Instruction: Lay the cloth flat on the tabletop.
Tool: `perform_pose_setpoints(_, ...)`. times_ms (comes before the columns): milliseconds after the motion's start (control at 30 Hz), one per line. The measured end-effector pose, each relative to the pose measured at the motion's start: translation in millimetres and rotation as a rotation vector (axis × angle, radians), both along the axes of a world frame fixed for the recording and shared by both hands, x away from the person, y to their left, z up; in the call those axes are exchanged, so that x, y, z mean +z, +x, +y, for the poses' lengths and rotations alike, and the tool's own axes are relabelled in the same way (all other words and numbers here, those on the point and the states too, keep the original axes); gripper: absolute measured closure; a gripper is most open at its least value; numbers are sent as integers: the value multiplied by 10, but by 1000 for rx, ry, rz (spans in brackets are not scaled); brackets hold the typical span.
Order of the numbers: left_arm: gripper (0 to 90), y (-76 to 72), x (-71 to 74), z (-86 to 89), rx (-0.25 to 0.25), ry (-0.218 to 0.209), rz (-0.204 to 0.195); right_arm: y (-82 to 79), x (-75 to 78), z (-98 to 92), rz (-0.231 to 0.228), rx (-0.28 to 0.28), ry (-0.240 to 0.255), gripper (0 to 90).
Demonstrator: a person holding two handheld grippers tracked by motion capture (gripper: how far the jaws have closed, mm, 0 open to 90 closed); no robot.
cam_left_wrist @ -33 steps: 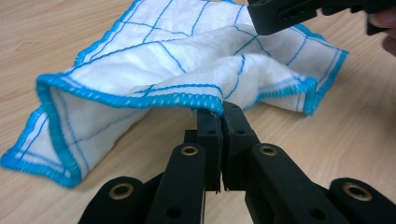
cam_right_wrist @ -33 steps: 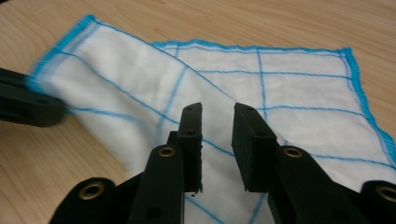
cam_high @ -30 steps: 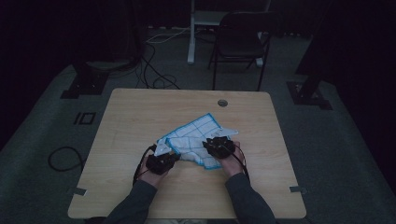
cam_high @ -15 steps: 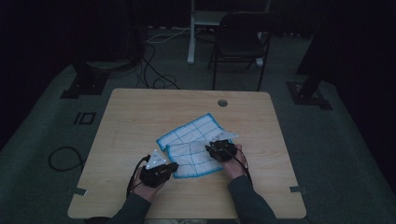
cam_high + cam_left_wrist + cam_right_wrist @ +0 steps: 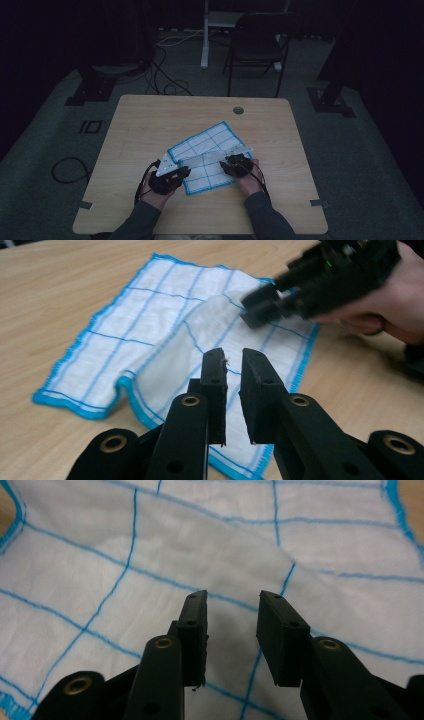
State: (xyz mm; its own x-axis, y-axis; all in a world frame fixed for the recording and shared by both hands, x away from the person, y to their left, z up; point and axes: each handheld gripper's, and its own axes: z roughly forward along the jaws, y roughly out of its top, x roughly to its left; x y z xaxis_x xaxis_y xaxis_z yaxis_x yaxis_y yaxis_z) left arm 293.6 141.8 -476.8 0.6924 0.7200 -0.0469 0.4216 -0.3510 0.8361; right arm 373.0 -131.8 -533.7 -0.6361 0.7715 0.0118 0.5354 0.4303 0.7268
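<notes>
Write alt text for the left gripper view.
A white cloth with blue grid lines and blue edging lies partly folded on a wooden table. The left gripper hovers over its near edge, jaws slightly apart with nothing between them; the right gripper reaches in opposite.

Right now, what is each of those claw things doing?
Left gripper: jaws just opening, a narrow gap, nothing between them.
Right gripper: jaws just opening, empty, over the cloth.

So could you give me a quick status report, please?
Both grippers, left and right, just opened, nothing held. Blue-checked cloth folded on table. Nothing in the way.
</notes>
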Motion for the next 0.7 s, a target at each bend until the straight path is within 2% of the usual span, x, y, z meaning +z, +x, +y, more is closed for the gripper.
perform_pose_setpoints(133, 801, 99, 17, 30, 24, 3, -5, -46, -62, 11, 7, 3, -12, 633)
perform_pose_setpoints(367, 795, 233, 9, 40, 44, 15, -1, -136, -64, -19, 6, 11, -15, 629)
perform_pose_setpoints(600, 788, 273, -108, -35, 37, 35, 26, -276, -71, -64, -1, 23, -15, 629)
perform_pose_setpoints(700, 785, 290, -192, -72, 39, 40, 50, -347, -66, -70, 2, 36, -21, 638)
